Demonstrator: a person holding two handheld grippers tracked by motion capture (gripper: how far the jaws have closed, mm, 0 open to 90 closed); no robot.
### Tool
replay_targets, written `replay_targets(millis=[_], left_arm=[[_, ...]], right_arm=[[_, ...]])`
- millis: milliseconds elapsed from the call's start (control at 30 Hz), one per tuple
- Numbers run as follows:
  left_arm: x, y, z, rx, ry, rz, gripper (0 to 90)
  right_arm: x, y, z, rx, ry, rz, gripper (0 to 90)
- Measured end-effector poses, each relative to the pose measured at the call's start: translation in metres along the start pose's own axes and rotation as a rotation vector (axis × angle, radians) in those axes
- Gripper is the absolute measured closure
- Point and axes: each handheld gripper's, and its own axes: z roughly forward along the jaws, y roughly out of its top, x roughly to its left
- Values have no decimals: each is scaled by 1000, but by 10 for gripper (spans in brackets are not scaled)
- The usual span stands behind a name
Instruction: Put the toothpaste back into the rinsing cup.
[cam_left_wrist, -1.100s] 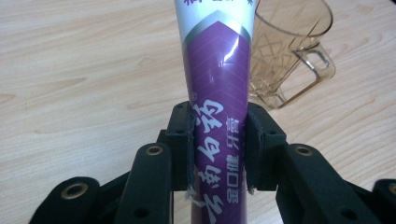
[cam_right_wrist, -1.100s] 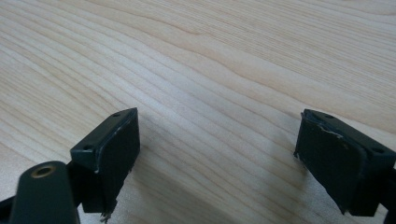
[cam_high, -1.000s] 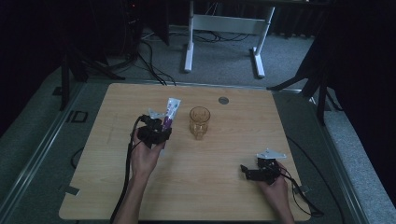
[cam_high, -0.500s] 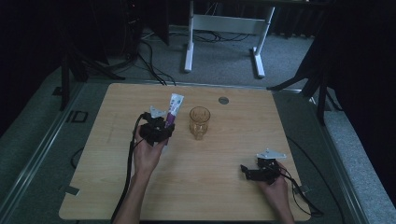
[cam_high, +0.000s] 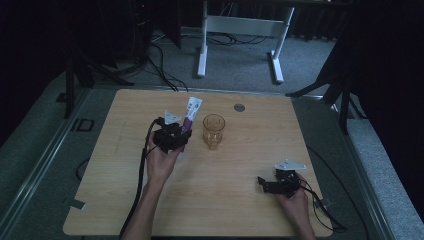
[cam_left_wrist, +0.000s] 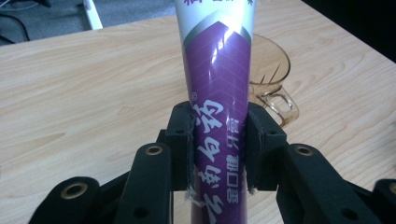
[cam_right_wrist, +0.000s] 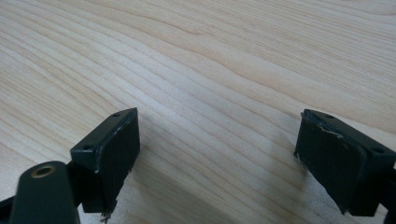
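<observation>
A purple and white toothpaste tube (cam_left_wrist: 219, 84) stands up between the jaws of my left gripper (cam_left_wrist: 219, 144), which is shut on it. In the high view that left gripper (cam_high: 172, 137) holds the tube (cam_high: 190, 116) just left of an amber glass cup (cam_high: 213, 131) that stands mid-table. The cup (cam_left_wrist: 273, 77) sits behind and right of the tube in the left gripper view. My right gripper (cam_high: 267, 186) rests low at the table's front right; its jaws (cam_right_wrist: 215, 158) stand wide open over bare wood.
The wooden table (cam_high: 250, 165) has a round grommet (cam_high: 239, 107) near its back edge. Cables trail from both grippers off the front edge. A white desk frame (cam_high: 240, 35) and dark stands lie on the floor beyond the table.
The left gripper has carried the tube slightly to the right and toward the cup. The right gripper has stayed in place.
</observation>
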Motion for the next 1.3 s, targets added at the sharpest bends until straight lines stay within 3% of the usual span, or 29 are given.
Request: replay_targets(millis=[267, 467, 733, 967, 1300], left_arm=[[-1, 4, 1, -11, -14, 30, 666], [1, 5, 5, -32, -53, 23, 666], [3, 9, 7, -48, -72, 19, 666], [6, 10, 11, -68, -78, 1, 666], [2, 15, 13, -92, -79, 32, 666]], right_arm=[[0, 0, 0, 0, 0, 0, 137], [0, 0, 0, 1, 0, 0, 137], [0, 0, 0, 0, 0, 0, 137], [0, 0, 0, 0, -1, 0, 137], [0, 0, 0, 0, 0, 0, 137]])
